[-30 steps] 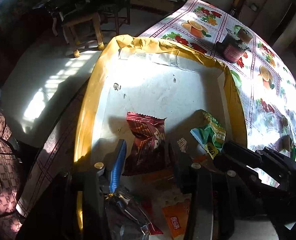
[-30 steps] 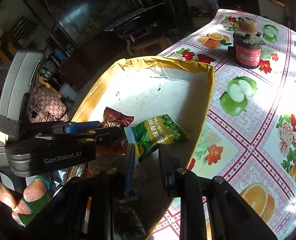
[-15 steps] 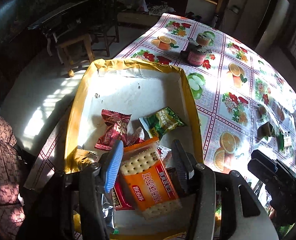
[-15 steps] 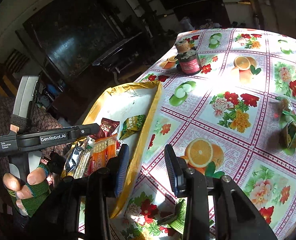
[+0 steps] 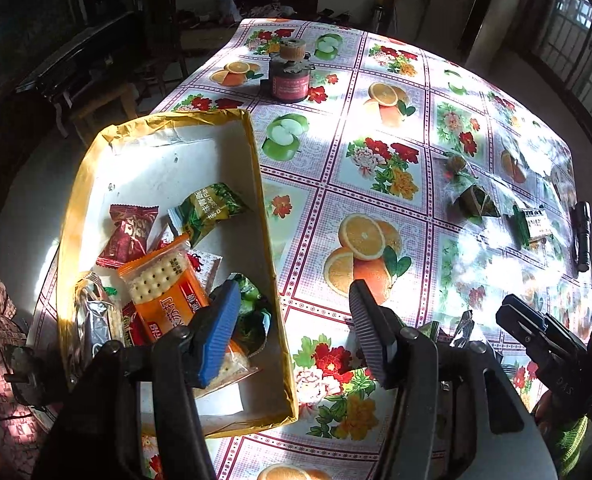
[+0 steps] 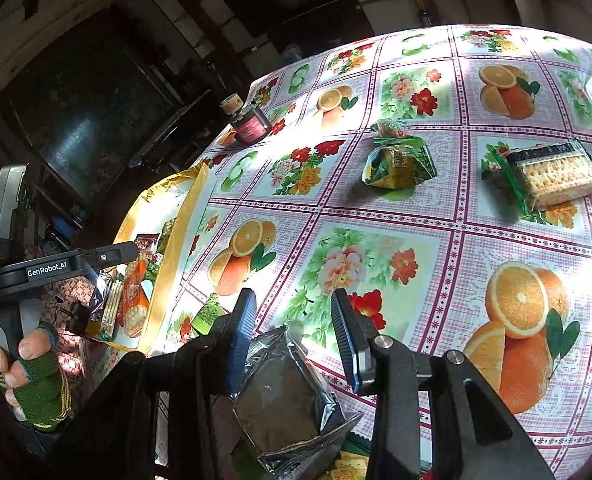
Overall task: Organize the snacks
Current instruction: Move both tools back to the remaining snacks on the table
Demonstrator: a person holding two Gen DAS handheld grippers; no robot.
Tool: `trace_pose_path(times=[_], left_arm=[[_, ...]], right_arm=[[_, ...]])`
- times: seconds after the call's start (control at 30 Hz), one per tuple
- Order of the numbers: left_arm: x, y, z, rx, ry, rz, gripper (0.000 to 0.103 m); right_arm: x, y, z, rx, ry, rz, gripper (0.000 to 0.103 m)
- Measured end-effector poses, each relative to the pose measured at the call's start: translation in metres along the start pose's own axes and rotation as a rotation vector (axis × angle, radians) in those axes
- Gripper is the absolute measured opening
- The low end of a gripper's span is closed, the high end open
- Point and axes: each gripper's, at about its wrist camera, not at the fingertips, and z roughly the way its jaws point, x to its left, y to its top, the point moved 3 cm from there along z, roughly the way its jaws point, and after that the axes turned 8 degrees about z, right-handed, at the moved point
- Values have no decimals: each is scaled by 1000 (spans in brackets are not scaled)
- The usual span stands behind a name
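A yellow-rimmed white box (image 5: 258,168) holds several snacks: an orange cracker pack (image 5: 164,292), a maroon packet (image 5: 130,232), a green packet (image 5: 208,210) and a silver one (image 5: 94,320). My left gripper (image 5: 292,320) is open and empty above the box's right wall. My right gripper (image 6: 292,332) is open above a silver foil packet (image 6: 292,400) on the table. The box also shows in the right wrist view (image 6: 168,264). A green pea packet (image 6: 400,162) and a green cracker pack (image 6: 552,174) lie farther out.
A dark jar with a cork lid (image 5: 290,76) stands at the far side of the fruit-print tablecloth (image 5: 376,168). A black flashlight (image 5: 582,236) lies at the right edge. Small green packets (image 5: 476,200) lie on the right.
Both grippers have pulled back and up from the box. The right gripper has swung right over the table and now hovers above the silver packet. The left gripper has shifted right.
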Motion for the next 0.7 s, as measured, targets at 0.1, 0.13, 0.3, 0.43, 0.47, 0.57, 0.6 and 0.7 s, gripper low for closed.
trace_pose_path(times=[0.1, 0.13, 0.3, 0.43, 0.47, 0.57, 0.6, 0.7], left_arm=[[-13, -5, 1, 7, -10, 23, 60], [-17, -8, 1, 11, -11, 30, 60], [-34, -23, 6, 39, -30, 60, 61], [-46, -33, 15, 67, -46, 85, 62], [-48, -34, 17, 71, -47, 89, 62], [-54, -37, 23, 83, -51, 100, 63], [-56, -37, 25, 86, -54, 103, 63], [-62, -37, 31, 94, -53, 113, 65]], right_arm=[[-8, -4, -9, -10, -2, 10, 42], [-10, -6, -11, -12, -1, 12, 42], [-13, -13, -15, -11, 3, 14, 42], [-13, -16, -15, -12, 3, 16, 45], [-13, -16, -15, -12, 0, 17, 46], [-12, -17, -16, -13, -1, 15, 47], [-12, -18, -16, -15, -3, 14, 48], [-11, -17, -17, -22, -12, 11, 52]])
